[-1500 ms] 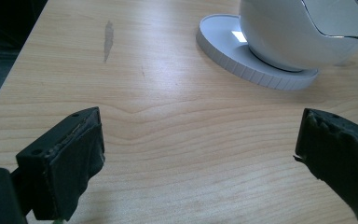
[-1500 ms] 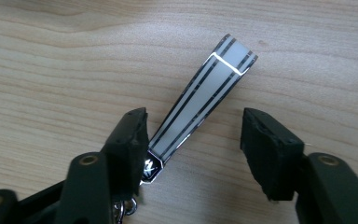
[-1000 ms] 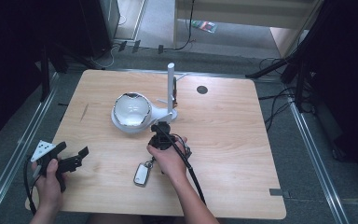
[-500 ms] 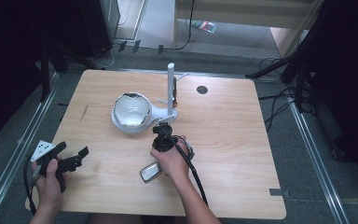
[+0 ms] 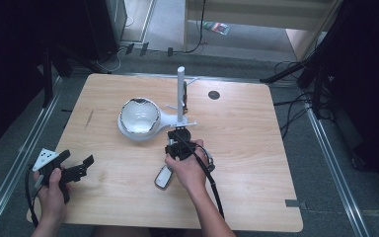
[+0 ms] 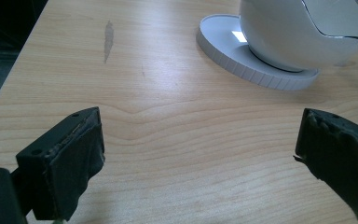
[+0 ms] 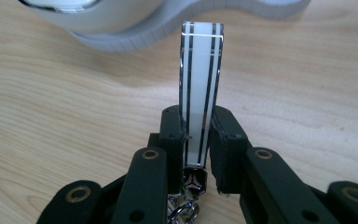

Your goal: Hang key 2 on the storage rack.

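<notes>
**Key ring pickup: grabbed, not delivered yet**

Starting nearest: over at the near left corner, the left gripper (image 5: 79, 165) is just hanging above the surface (image 5: 246, 148) with its jaws spread wide and nothing between them. It's idling, basically, not helping with anything.

Near the middle, a silver key fob (image 5: 163, 177) is lying right beside the person's right hand (image 5: 190, 170). It's looking like it's linked to the ring that's trailing out the back of the jaws, but I can't tell that for sure from above.

Just past that, the right gripper (image 5: 178, 139) is clamping tight on a slim white tag with black stripes (image 7: 199, 93), pinching it edge-on near its ring end, so most of the tag is sticking out forward past the jaws. So the grab part is looking done to me.

Farther out, the white key stand (image 5: 139, 118) is sitting with its bowl on the left and its upright post (image 5: 180, 94) on the right. The tag is pointing at the stand's base, close to it but not touching.

What I'm guessing is left: carrying the bunch over to the bowl or the post and letting go. Nothing is sitting on the stand from this bunch yet.
</notes>
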Available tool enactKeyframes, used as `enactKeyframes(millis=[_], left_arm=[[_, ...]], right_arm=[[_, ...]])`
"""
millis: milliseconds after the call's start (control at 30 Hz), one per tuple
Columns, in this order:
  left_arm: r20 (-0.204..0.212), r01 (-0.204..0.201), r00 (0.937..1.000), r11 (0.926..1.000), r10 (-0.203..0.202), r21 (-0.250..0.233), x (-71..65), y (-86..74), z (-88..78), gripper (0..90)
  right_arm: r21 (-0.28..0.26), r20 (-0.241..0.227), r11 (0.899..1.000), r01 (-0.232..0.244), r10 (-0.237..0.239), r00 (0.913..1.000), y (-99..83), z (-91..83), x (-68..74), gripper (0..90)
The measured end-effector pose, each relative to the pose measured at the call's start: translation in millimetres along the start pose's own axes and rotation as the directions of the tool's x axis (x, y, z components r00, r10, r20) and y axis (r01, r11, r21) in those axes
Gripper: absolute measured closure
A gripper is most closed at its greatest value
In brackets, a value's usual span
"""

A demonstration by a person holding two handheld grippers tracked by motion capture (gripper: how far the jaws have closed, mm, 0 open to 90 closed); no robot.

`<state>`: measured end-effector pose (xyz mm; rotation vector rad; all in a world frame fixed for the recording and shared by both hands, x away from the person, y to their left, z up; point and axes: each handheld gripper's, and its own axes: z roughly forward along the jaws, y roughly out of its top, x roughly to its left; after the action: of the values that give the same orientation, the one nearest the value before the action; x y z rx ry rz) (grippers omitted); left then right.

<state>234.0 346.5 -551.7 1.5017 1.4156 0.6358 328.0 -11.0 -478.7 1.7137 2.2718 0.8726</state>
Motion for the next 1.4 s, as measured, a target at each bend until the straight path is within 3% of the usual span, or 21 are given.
enactKeyframes(millis=[133,367,533,800,867,900,967,1033,1133,1300,1400], left_arm=[[0.0,0.0,1.0,1.0,0.0,0.0,0.1,0.0,0.0,1.7],[-0.001,0.0,1.0,1.0,0.0,0.001,-0.1,0.0,0.1,1.7],[0.0,-0.003,1.0,1.0,0.003,0.001,0.0,0.1,0.1,1.7],[0.001,-0.004,1.0,1.0,0.004,0.002,0.2,0.1,0.1,1.7],[0.001,-0.004,1.0,1.0,0.004,0.002,0.2,0.1,0.2,1.7],[0.001,-0.004,1.0,1.0,0.004,0.002,0.2,0.1,0.2,1.7],[0.001,-0.004,1.0,1.0,0.004,0.003,0.3,0.2,0.1,1.7],[0.0,0.0,1.0,1.0,0.0,0.002,0.1,0.1,0.2,1.7],[0.001,0.0,1.0,1.0,0.0,0.001,0.1,0.1,0.2,1.7],[0.003,0.0,1.0,1.0,0.0,0.005,0.3,0.2,0.1,1.7],[0.002,-0.001,1.0,1.0,0.001,0.005,0.2,0.2,0.2,1.7]], right_arm=[[-0.096,-0.005,0.995,0.042,-0.042,0.9991,0.4,-12.0,-5.8,77.5],[-0.245,-0.019,0.963,0.114,-0.122,0.9924,3.0,-29.7,-17.6,77.4],[-0.328,-0.048,0.935,0.139,-0.163,0.9854,4.4,-36.4,-25.9,77.4],[-0.417,-0.04,0.891,0.182,-0.218,0.9752,7.8,-42.5,-34.4,77.4],[-0.44,-0.044,0.875,0.203,-0.246,0.9682,8.8,-42.4,-36.4,77.4],[-0.458,-0.04,0.862,0.219,-0.266,0.9631,9.1,-41.8,-37.2,77.4],[-0.466,-0.035,0.852,0.239,-0.288,0.9571,10.6,-40.6,-38.3,77.3],[-0.47,-0.055,0.855,0.22,-0.277,0.9592,12.3,-39.7,-40.3,77.3],[-0.463,-0.125,0.87,0.169,-0.253,0.9593,16.5,-38.0,-48.8,77.1],[-0.484,-0.175,0.863,0.141,-0.254,0.9512,22.9,-37.5,-57.4,77.2],[-0.486,-0.208,0.862,0.141,-0.271,0.9398,28.9,-38.1,-59.9,77.3]])
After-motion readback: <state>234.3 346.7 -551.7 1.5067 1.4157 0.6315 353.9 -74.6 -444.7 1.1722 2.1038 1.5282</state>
